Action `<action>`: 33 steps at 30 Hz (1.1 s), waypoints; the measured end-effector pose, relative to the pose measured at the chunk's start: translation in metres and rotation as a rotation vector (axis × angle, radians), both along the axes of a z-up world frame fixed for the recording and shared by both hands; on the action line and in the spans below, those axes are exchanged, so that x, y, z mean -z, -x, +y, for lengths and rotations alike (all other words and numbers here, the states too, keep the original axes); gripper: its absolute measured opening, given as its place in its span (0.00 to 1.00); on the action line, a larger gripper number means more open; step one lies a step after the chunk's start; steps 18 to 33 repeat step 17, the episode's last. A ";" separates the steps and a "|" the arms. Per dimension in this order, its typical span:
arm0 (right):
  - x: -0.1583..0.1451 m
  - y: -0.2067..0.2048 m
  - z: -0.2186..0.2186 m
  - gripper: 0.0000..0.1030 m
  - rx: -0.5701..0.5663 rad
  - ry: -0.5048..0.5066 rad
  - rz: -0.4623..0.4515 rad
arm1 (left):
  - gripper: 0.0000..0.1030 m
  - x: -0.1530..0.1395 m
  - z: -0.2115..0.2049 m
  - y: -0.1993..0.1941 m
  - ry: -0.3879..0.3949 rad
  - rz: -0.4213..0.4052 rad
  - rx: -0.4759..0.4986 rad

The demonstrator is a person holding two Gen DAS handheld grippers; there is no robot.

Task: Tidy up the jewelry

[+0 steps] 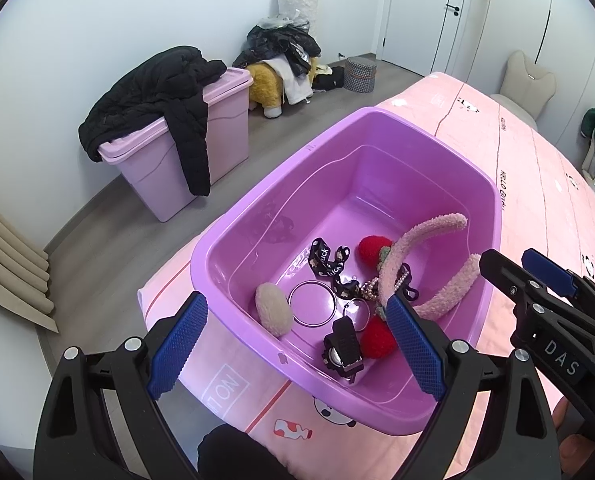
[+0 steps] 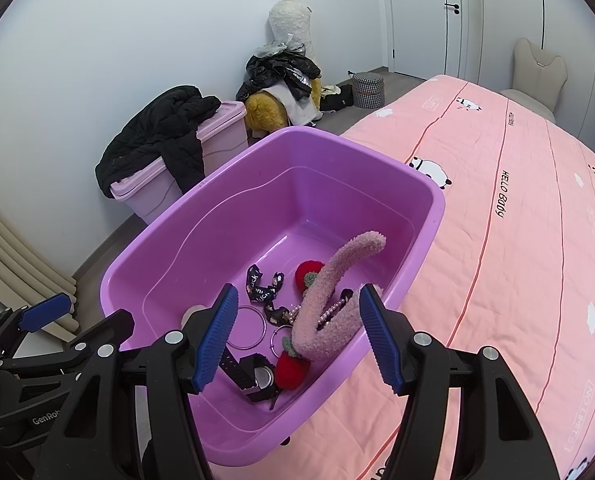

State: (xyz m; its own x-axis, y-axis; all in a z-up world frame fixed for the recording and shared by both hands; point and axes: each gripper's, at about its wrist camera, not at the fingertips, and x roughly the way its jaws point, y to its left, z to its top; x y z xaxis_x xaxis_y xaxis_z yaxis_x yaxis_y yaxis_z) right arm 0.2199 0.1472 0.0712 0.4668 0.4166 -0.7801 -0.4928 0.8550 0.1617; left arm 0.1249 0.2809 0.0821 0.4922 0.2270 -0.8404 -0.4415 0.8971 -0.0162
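Both sets of jaws stand wide apart w/ nothing between the pads. The left gripper (image 1: 297, 344) hangs over the near corner of the purple plastic tub (image 1: 233, 240), one pad outside the near wall, the other over the contents. The right gripper (image 2: 297, 340) hangs just beside it, toward the tub's right wall, its jaws framing the fuzzy pink headband (image 2: 329, 308). My guess: both are poised to pick, no item chosen yet.

Directly under the jaws, all heaped at the near end of the tub: the headband leaning up against the right wall, two red pom-pom strawberries (image 1: 377, 340), a black watch w/ strap (image 1: 343, 346), a thin metal bangle (image 1: 312, 303), a smaller ring (image 1: 357, 312), a black printed ribbon (image 1: 329, 266), a bead string (image 1: 371, 290), and a beige fluffy oval clip (image 1: 274, 314). Far end is bare.

The tub sits on the pink panda-print bed (image 2: 517, 240), at its corner, prob. so both hands reach in easily.
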 end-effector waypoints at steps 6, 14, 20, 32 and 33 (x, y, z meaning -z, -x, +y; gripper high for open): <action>-0.002 0.000 0.000 0.59 0.000 0.000 0.000 | 0.87 -0.001 0.000 0.000 0.003 0.001 0.004; -0.004 0.001 -0.001 0.59 -0.002 0.000 -0.001 | 0.87 0.000 0.002 0.000 0.011 0.005 0.001; -0.004 0.002 -0.001 0.59 -0.003 0.000 0.000 | 0.87 0.001 0.003 0.000 0.011 0.006 0.002; -0.004 0.002 -0.001 0.59 -0.003 0.000 0.000 | 0.87 0.001 0.003 0.000 0.011 0.006 0.002; -0.004 0.002 -0.001 0.59 -0.003 0.000 0.000 | 0.87 0.001 0.003 0.000 0.011 0.006 0.002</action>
